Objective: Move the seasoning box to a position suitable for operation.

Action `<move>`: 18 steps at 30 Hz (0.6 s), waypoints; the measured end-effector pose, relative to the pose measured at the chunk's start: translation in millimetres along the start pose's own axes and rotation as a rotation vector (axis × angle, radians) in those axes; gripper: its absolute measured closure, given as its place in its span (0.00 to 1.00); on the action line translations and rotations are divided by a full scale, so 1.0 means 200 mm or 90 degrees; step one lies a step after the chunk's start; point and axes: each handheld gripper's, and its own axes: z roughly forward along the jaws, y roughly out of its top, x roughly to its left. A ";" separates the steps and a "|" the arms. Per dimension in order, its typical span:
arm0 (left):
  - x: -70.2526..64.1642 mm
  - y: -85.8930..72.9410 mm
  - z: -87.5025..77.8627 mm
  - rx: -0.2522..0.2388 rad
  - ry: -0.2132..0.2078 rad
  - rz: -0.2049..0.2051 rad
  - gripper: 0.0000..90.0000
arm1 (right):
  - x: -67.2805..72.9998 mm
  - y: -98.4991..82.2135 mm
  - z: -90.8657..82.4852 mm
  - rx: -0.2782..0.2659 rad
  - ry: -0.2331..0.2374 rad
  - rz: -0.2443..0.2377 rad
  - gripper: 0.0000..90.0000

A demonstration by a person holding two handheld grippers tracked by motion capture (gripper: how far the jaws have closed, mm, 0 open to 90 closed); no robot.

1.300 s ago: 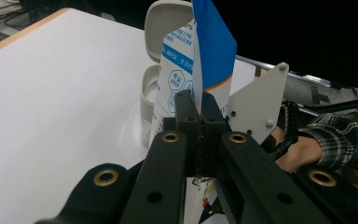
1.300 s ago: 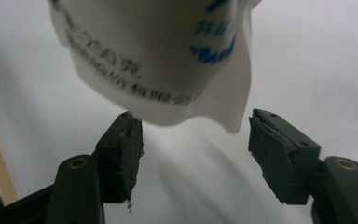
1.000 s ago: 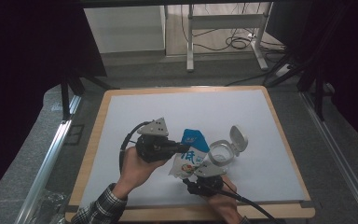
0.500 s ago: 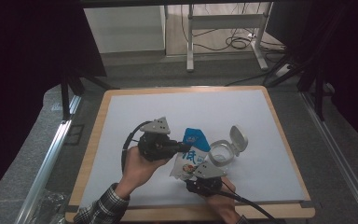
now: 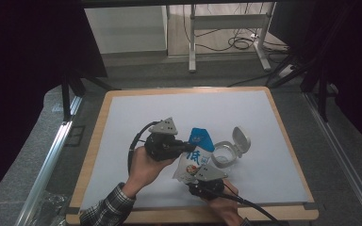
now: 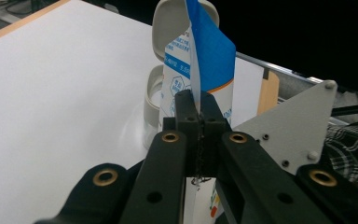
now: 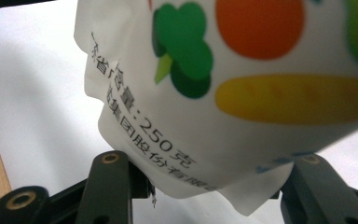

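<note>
Your left gripper (image 5: 185,147) is clamped on the pouch's (image 5: 194,157) side edge. The pouch is at the near middle of the white mat (image 5: 122,117), long axis running away from you, blue end farthest, beside the open-lidded container (image 5: 226,153). Your right gripper's (image 5: 199,175) jaws have just been closing around its near end; whether they pinch it, you cannot tell.

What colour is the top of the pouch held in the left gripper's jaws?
Blue, above a white printed body; the pouch shows this best in the left gripper view.

Left claw (image 6: 199,123) pinches the blue-and-white pouch's (image 6: 212,51) edge before an open-lidded container (image 6: 154,91)
</note>
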 end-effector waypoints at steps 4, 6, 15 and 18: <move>0.01 0.00 0.02 0.003 0.002 0.006 1.00 | 0.00 0.00 0.00 0.005 0.005 -0.002 0.58; 0.01 0.00 0.04 0.003 0.002 0.009 1.00 | 0.01 0.00 0.00 0.005 0.008 0.001 0.58; 0.03 0.00 0.07 0.002 -0.002 0.019 1.00 | 0.02 0.00 -0.01 0.002 0.015 -0.014 0.58; 0.03 0.01 0.08 0.001 -0.005 0.022 1.00 | 0.01 0.00 -0.01 0.002 0.013 -0.013 0.58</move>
